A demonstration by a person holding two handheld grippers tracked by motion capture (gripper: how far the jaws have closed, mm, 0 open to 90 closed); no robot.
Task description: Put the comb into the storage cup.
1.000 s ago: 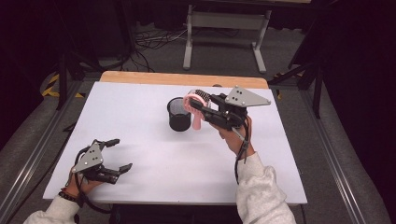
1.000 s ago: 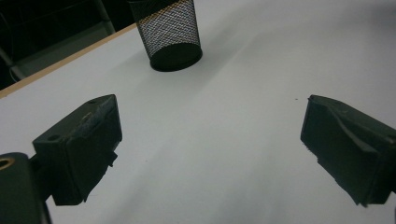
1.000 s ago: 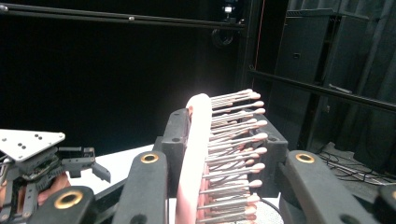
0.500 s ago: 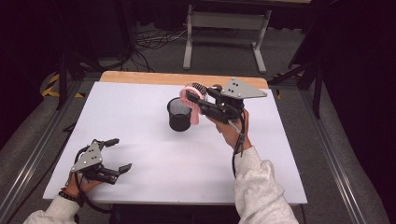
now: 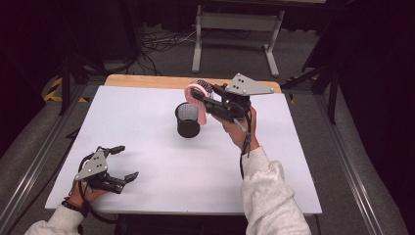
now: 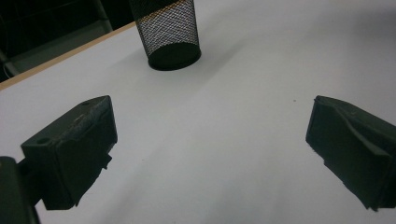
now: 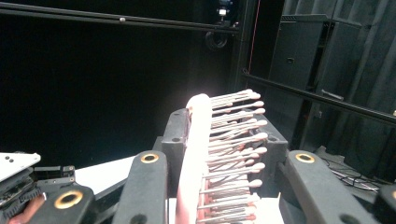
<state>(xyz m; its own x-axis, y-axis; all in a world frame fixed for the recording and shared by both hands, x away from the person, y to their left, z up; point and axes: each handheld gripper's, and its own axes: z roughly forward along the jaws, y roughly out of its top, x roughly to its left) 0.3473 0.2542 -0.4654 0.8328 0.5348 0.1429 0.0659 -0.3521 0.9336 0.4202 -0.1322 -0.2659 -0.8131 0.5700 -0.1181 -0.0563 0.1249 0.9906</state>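
Our right gripper point(image 5: 201, 98) is clenched on the pink bristled hairbrush point(image 5: 195, 92), held just above the black mesh cup point(image 5: 188, 119) on the white desk point(image 5: 147, 112). We should tilt the handle down over the cup's mouth. The left gripper point(image 5: 119, 163) rests released.

The hairbrush point(image 5: 198, 94) in my right gripper point(image 5: 203, 100) is pale pink, with a darker speckled pad; through my right gripper view its bristles point(image 7: 233, 140) run whitish-pink with rounded pink tips. My grippers are black all over, each topped by a flat grey three-cornered plate, and brass-coloured rings sit in the right one's black arms. My left gripper point(image 5: 122, 164) has matte black jaws, scuffed lighter at the edges. The cup point(image 5: 188, 120) is black wire mesh, a fine criss-cross pattern, with a solid black base. The table point(image 5: 147, 127) is plain white with a light wooden strip along its far edge. My sleeves are light grey.
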